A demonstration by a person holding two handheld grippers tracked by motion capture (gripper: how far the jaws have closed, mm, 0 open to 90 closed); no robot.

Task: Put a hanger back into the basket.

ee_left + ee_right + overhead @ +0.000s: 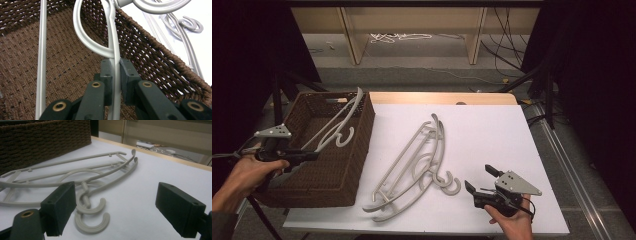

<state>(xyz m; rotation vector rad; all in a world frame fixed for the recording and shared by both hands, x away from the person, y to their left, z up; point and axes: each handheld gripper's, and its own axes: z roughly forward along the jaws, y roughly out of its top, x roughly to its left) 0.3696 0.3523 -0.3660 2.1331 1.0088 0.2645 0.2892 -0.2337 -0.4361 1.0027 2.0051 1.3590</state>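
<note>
**One hanger held over the basket, two left on the table**

Three grey plastic hangers are counted. One hanger (113,57) is clamped by the left gripper (114,75) above the brown woven basket (337,165). Two hangers (412,165) lie stacked on the white table (492,135), beside the basket. The clamped bar is seen close up in the left gripper view. The right gripper (115,210) is seen in its own view, jaws wide apart, near the two hooks.

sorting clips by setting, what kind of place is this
Probably a lab or studio set up for recording, not a home: a white table ringed by black curtains, loose cables on the floor behind, and a camera-bearing gripper in each hand, left gripper and right gripper.
</note>
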